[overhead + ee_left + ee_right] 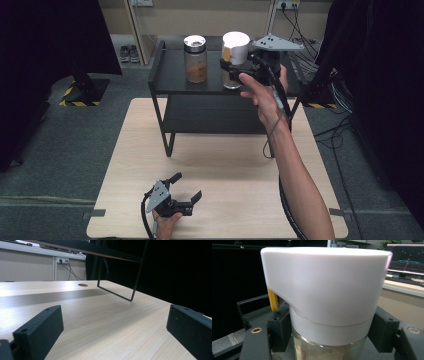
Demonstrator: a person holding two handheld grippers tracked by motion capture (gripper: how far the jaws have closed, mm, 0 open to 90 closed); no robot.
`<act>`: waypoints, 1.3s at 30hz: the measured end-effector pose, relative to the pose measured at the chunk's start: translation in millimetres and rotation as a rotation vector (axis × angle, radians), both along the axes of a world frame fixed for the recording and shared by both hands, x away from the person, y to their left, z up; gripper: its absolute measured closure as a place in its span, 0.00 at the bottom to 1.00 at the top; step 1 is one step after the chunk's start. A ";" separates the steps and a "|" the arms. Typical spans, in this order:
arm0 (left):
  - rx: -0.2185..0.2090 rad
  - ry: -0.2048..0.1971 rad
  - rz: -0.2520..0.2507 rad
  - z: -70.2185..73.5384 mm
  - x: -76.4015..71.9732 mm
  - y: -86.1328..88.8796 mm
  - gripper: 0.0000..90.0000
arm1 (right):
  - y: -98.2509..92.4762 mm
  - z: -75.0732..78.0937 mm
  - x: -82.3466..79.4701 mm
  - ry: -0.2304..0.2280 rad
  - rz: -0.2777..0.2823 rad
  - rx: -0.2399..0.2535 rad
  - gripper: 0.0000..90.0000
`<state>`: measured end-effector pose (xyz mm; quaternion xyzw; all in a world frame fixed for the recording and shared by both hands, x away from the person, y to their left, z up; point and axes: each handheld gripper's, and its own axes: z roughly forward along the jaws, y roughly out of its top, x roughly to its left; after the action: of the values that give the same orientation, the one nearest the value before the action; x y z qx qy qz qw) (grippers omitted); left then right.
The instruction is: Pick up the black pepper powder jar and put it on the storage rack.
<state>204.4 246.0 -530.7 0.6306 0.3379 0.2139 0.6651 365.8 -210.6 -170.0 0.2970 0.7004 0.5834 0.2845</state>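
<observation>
Pinching glass jar with tall white lid (234, 57) at its neck: right gripper (231, 67), above black metal shelf (170, 75). Resting spread on pale wooden desk (220, 165): left gripper (187, 191).

The desk (220, 165) is pale wood-grain laminate, smooth with a soft sheen. On it, the shelf (170, 75) is matt black metal. On the shelf, the jar (329, 347) is clear glass with a glossy white plastic lid (324, 285). The claws look matt black plastic.
</observation>
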 end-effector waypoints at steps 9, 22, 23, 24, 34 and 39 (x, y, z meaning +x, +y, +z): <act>0.000 0.000 -0.001 -0.1 0.1 0.1 0.00 | 5.2 -0.4 8.0 0.003 -0.040 -0.001 0.34; 0.000 -0.001 -0.003 -0.1 0.2 0.1 0.00 | 11.1 -0.8 14.2 0.004 -0.082 0.005 0.34; 0.000 -0.002 -0.004 -0.2 0.2 0.1 0.00 | 11.3 -1.2 14.8 0.005 -0.082 0.006 0.34; 0.000 -0.002 -0.003 -0.2 0.1 0.1 0.00 | 11.6 -1.3 15.4 0.005 -0.082 0.004 0.34; -0.001 -0.001 -0.005 -0.2 0.3 0.4 0.00 | 15.6 -3.9 19.6 0.006 -0.093 -0.002 0.34; -0.003 -0.002 -0.004 -0.5 0.2 0.3 0.00 | 16.2 -7.3 21.3 0.010 -0.097 0.003 0.34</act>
<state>204.6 246.3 -531.1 0.6300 0.3363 0.2124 0.6669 387.1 -194.4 -177.2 0.3342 0.6856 0.5685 0.3083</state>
